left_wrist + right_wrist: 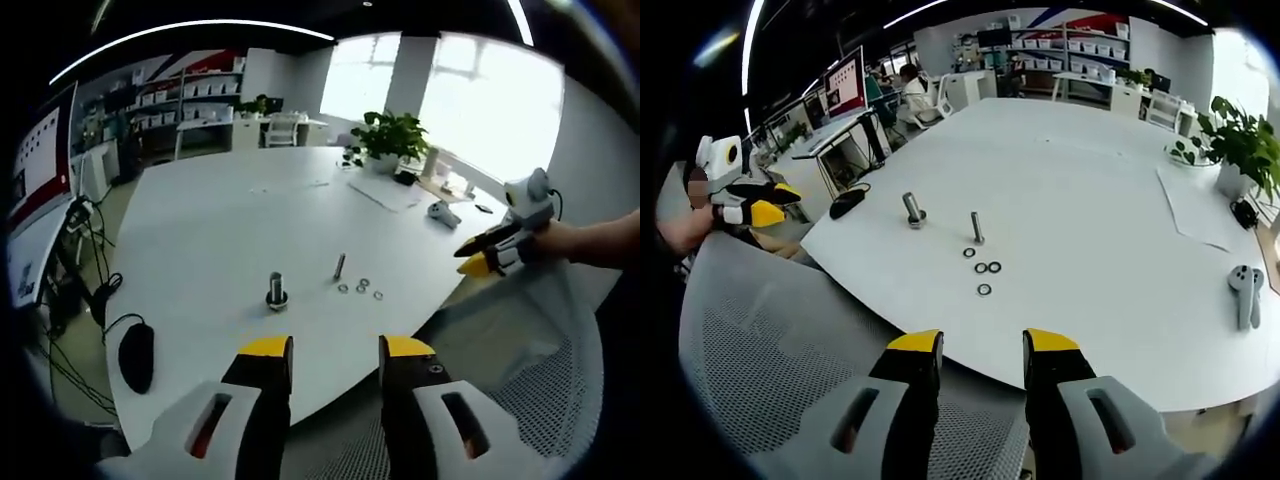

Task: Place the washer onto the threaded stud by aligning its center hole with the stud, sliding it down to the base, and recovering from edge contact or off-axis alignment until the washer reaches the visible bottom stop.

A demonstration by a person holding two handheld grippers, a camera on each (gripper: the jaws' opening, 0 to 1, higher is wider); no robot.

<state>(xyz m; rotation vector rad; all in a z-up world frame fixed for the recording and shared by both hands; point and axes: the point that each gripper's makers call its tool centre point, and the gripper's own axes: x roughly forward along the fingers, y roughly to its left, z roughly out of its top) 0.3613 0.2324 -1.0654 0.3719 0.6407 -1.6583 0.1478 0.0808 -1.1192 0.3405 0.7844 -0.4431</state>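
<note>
I'm holding both tongs, left gripper (336,348) and right gripper (982,342), open and empty; washers (983,268) are lying far ahead beside the threaded stud (977,228).

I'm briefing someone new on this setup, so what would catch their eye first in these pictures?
Probably the big white table, with two upright studs near its front edge and four small washers lying loose beside them. Next, the yellow-tipped fingers of the right gripper, open and apart from the washers, over a grey mesh chair back.
</note>
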